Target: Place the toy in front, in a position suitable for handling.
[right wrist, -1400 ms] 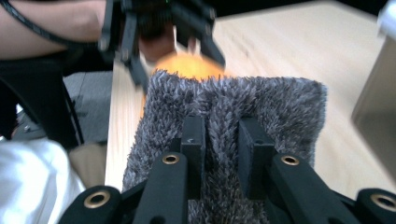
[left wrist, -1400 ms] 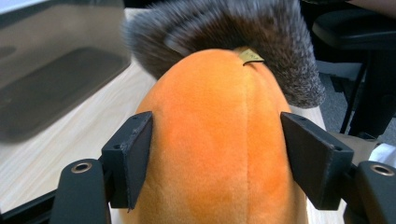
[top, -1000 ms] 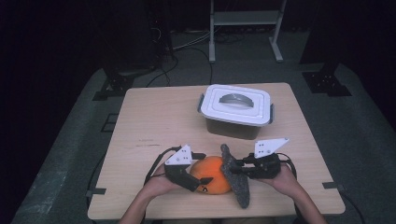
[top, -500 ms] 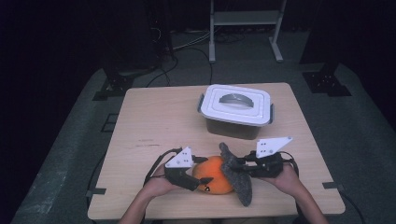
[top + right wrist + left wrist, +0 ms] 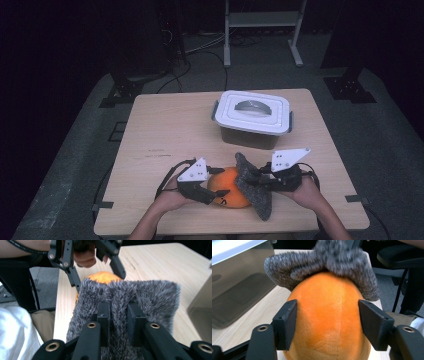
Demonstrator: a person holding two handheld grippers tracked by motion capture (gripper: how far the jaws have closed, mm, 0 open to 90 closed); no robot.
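Orange plush ball: low centre of the high view, resting on the counter near its front edge; in the left gripper view it takes up the middle of the frame.
Grey fuzzy cloth: just right of the ball in the high view, draped against its right side and touching it; in the left gripper view it lies over the ball's top at the upper centre; in the right gripper view it spreads across the middle of the frame.
Left claw: lower centre-left of the high view, held by the left hand; in the left gripper view its jaws stand apart on either side of the ball, the left one against the plush, the right one close beside it. Whether it squeezes, I cannot tell.
Right claw: lower centre-right of the high view, held by the right hand; in the right gripper view its jaws are pinched together on a fold of the cloth.
Lidded plastic box: centre of the high view, beyond the ball, apart from both claws; white lid with a grey handle, lid on.
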